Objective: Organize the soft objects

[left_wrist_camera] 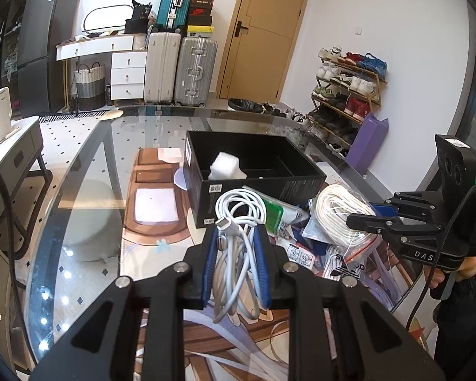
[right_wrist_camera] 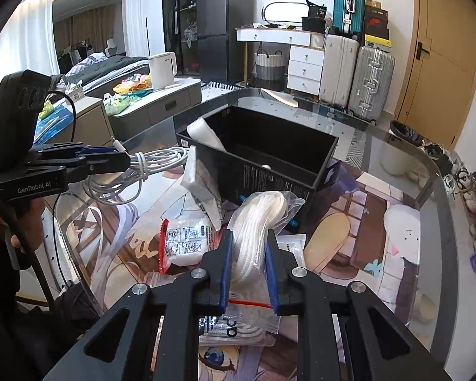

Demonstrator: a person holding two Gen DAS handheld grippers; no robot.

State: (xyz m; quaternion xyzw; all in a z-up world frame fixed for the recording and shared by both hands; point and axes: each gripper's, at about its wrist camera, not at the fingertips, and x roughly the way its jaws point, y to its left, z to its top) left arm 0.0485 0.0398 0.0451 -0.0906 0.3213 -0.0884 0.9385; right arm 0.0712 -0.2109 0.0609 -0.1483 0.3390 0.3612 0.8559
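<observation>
The left gripper's blue-padded fingers are clamping a coiled white charging cable, holding it above the glass surface. The right gripper's fingers are closing on a bagged bundle of white cord lying among plastic packets. Just beyond sits an open black box holding a white foam piece.
</observation>
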